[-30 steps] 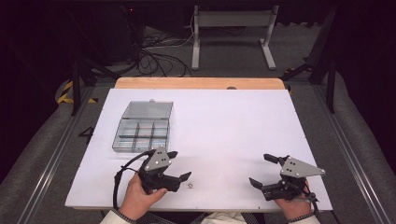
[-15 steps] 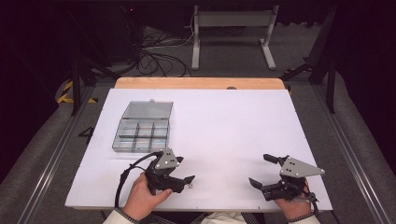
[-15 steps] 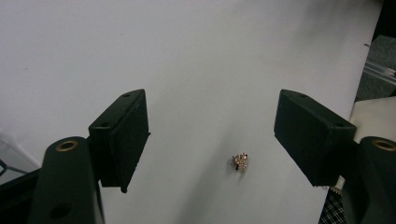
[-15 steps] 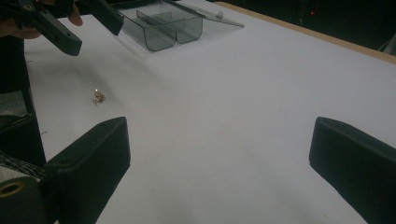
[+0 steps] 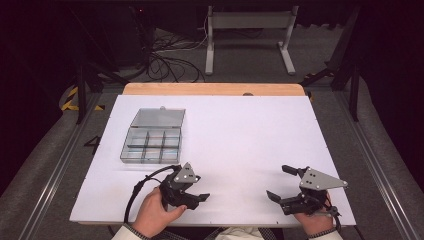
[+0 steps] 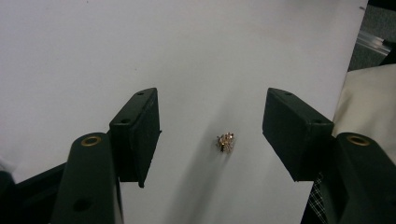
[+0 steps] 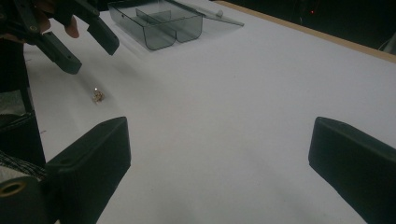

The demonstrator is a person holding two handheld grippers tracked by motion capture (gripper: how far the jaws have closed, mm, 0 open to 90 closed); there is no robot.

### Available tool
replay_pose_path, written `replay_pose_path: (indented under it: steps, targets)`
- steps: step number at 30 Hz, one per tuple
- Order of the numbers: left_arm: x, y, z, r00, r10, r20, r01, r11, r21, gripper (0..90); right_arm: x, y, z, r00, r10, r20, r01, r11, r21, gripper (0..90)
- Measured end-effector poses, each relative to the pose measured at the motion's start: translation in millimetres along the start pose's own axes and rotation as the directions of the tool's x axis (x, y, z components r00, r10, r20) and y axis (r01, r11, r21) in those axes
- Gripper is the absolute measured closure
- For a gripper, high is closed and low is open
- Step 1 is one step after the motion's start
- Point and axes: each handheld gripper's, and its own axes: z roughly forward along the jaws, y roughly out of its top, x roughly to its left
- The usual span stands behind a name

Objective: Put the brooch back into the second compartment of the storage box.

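- While I look along my left tongs (image 6: 212,135), their jaws stand apart with nothing clamped, and the small gold trinket (image 6: 226,142) lies on the white table (image 6: 93,42) between them, nearer the right-hand jaw and touching neither.
- From above, the left tongs (image 5: 197,195) sit near the table's near edge in my left hand (image 5: 152,215), tips aimed toward the right tongs; the trinket is too small to make out there.
- Seen from the right tongs (image 7: 219,163), the trinket (image 7: 97,95) lies well ahead and off to their left, just below the tips of the left tongs (image 7: 88,46), which hang over it without touching.
- My right tongs (image 5: 279,182) are also spread wide, holding nothing, resting low over the table (image 5: 250,130) near its near edge, well apart from the left pair.
- Beyond the left tongs, farther up the table, stands a clear compartment box (image 5: 150,145) with its lid (image 5: 159,118) folded back flat; from the right tongs it shows (image 7: 159,25) far ahead and to the left, past the trinket.
- I cannot tell whether any compartment holds anything.
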Motion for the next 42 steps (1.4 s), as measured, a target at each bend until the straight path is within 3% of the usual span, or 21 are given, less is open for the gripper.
replay_pose_path:
  steps: [4,16,42]
  targets:
    - [-0.8,0.4,2.6,0.9999,0.011,-0.008,-0.011,0.9996,0.024,40.0,0.0,0.0,0.0,1.0,0.0,0.001,0.0,1.0,0.001,6.3]
    - [-2.3,0.8,11.4,0.9991,0.013,0.04,-0.017,0.9952,0.097,49.2,0.2,-0.1,0.3,1.0,0.0,-0.002,0.0,1.0,0.003,6.3]
    - [-8.8,0.6,23.2,0.9969,0.049,0.062,-0.059,0.9849,0.163,57.8,-0.1,-0.5,1.9,0.9999,0.002,-0.011,-0.002,1.0,0.008,6.4]
